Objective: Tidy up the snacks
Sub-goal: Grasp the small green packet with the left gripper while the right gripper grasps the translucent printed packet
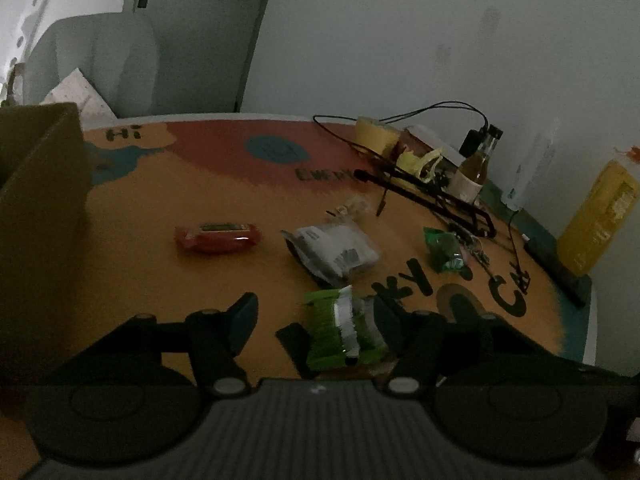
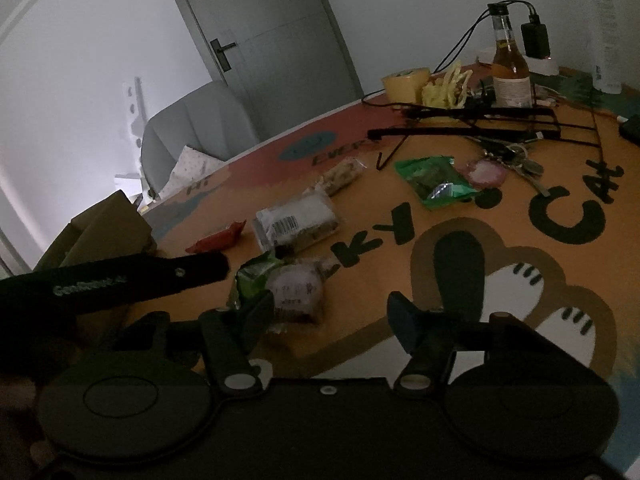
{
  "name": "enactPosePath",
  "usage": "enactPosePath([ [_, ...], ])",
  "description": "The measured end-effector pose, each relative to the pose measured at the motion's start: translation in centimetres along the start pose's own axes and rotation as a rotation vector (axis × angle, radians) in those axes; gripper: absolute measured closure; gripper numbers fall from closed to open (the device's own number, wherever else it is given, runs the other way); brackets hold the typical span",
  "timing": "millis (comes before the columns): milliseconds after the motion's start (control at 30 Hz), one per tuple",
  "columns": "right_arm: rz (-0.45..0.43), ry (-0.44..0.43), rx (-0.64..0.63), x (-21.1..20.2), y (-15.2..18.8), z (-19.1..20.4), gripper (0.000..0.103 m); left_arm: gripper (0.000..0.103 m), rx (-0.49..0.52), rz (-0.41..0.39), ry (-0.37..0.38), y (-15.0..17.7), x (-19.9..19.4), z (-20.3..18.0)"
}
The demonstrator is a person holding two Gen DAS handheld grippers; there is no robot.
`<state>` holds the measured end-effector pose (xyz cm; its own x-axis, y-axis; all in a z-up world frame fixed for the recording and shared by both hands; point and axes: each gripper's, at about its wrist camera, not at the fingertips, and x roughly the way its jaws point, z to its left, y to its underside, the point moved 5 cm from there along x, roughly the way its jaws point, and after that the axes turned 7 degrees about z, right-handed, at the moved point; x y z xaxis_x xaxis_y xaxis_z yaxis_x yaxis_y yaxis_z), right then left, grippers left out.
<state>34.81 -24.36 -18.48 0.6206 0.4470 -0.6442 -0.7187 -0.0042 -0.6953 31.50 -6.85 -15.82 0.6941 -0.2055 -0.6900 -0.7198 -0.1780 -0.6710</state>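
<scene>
On the orange printed table (image 1: 200, 184), a bright green snack packet (image 1: 340, 328) lies between the fingers of my left gripper (image 1: 314, 314). It rests against the right finger, apart from the left one, so the gripper is open. My right gripper (image 2: 332, 316) is open around a pale round-labelled snack (image 2: 298, 296) that sits by its left finger, beside the green packet (image 2: 256, 276). Further out lie a red packet (image 1: 218, 238), a clear barcoded packet (image 1: 334, 252), a small bar (image 1: 352, 206) and a dark green packet (image 1: 444, 248). A cardboard box (image 1: 40, 200) stands at the left.
A bottle (image 2: 510, 68), yellow tape roll (image 2: 406, 84), black wire rack (image 2: 480, 120), cables and keys (image 2: 508, 156) crowd the table's far right. A yellow bag (image 1: 600, 216) leans on the wall. A grey chair (image 2: 196, 128) and a door stand beyond the table.
</scene>
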Motion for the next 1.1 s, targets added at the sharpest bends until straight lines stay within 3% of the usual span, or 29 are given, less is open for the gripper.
enactPosePath([
  [100,0.004,-0.003,0.004,0.3,0.0,-0.1,0.04,0.042,-0.008,0.021,0.007,0.0,1.3,-0.1],
  [200,0.009,-0.008,0.009,0.5,0.1,-0.2,0.04,0.053,-0.021,0.052,0.02,0.2,2.4,0.0],
  [267,0.009,-0.011,0.007,0.6,0.1,-0.1,0.04,0.068,-0.027,0.063,0.035,0.5,2.7,0.1],
  [433,0.008,-0.013,0.007,0.7,0.1,-0.2,0.04,0.074,-0.016,0.064,0.021,0.7,2.5,0.5],
  [833,-0.001,-0.01,-0.029,1.6,-0.2,1.8,0.04,0.079,-0.038,0.035,-0.02,0.8,0.4,2.7],
  [1100,0.002,0.023,-0.069,3.0,-0.7,2.8,0.034,0.079,-0.05,0.008,-0.036,0.6,-0.9,3.6],
])
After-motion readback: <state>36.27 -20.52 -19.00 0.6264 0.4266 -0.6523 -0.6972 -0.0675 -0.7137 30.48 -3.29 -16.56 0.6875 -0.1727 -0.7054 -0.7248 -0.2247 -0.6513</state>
